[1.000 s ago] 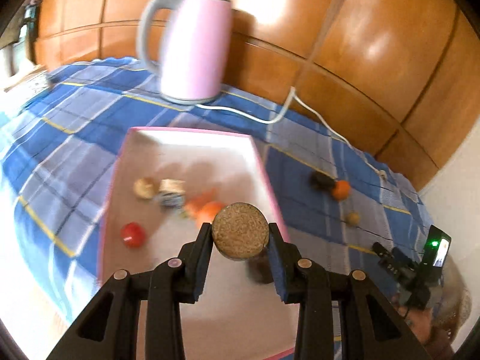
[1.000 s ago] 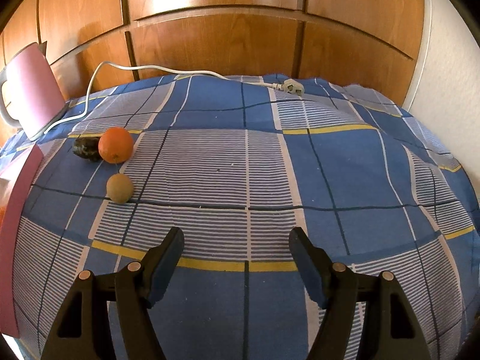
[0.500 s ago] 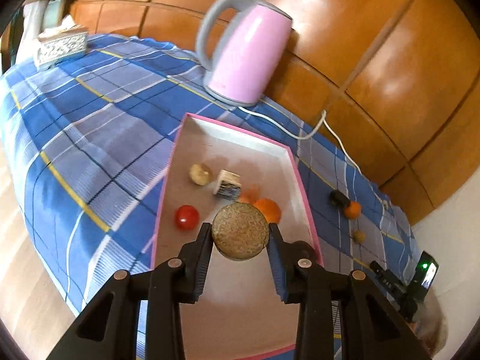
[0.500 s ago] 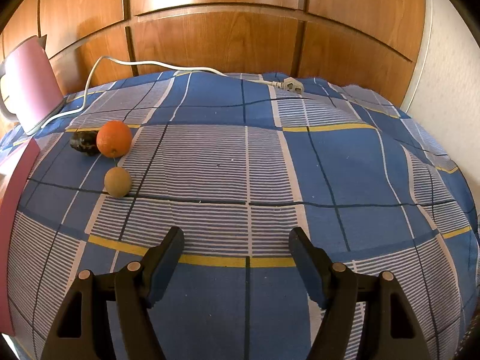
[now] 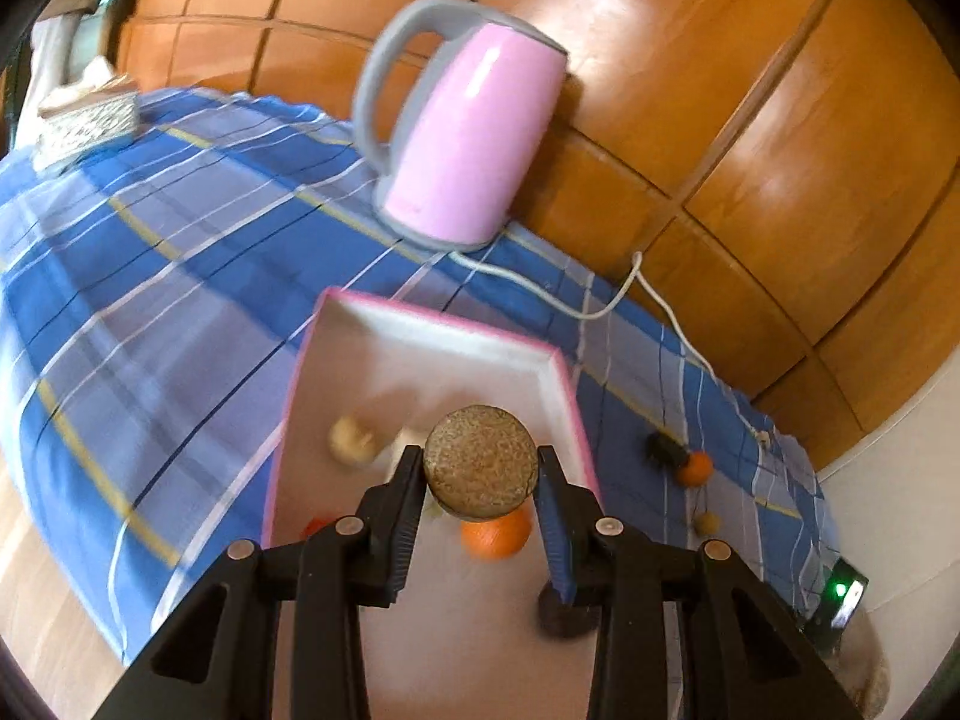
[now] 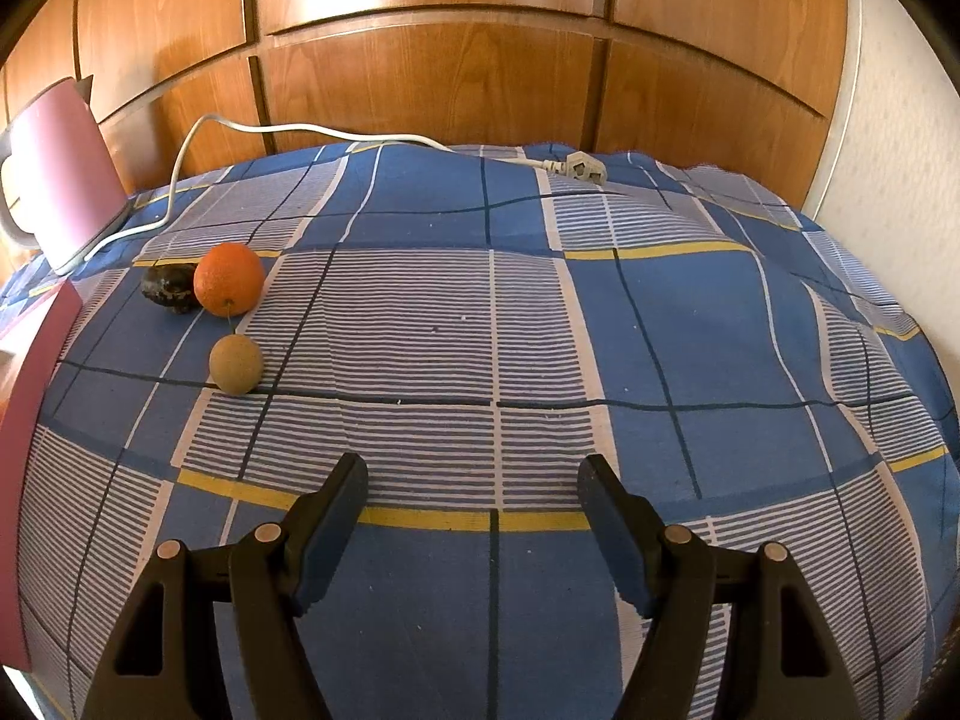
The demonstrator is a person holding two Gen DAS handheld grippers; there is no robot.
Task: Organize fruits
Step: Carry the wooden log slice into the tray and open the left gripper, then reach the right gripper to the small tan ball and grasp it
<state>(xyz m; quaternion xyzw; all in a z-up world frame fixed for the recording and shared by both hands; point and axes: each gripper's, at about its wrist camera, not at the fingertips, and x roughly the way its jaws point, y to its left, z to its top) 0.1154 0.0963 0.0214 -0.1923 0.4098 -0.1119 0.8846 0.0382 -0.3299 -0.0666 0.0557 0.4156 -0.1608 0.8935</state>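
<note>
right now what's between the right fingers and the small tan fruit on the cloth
Nothing: in the right wrist view only bare checked cloth lies between the open right gripper and the tan fruit.

Glossy wooden wall panels (image 6: 432, 78) behind a blue checked tablecloth (image 6: 660, 324).

Blue plaid cloth-covered surface (image 6: 540, 324) against wooden panels.
On it sit a pink kettle (image 5: 474, 138) with white cord (image 6: 336, 132), a pink-rimmed tray (image 5: 432, 333), an orange (image 6: 228, 278) touching a dark fruit (image 6: 168, 288), and a brown fruit (image 6: 236, 364) nearby.
</note>
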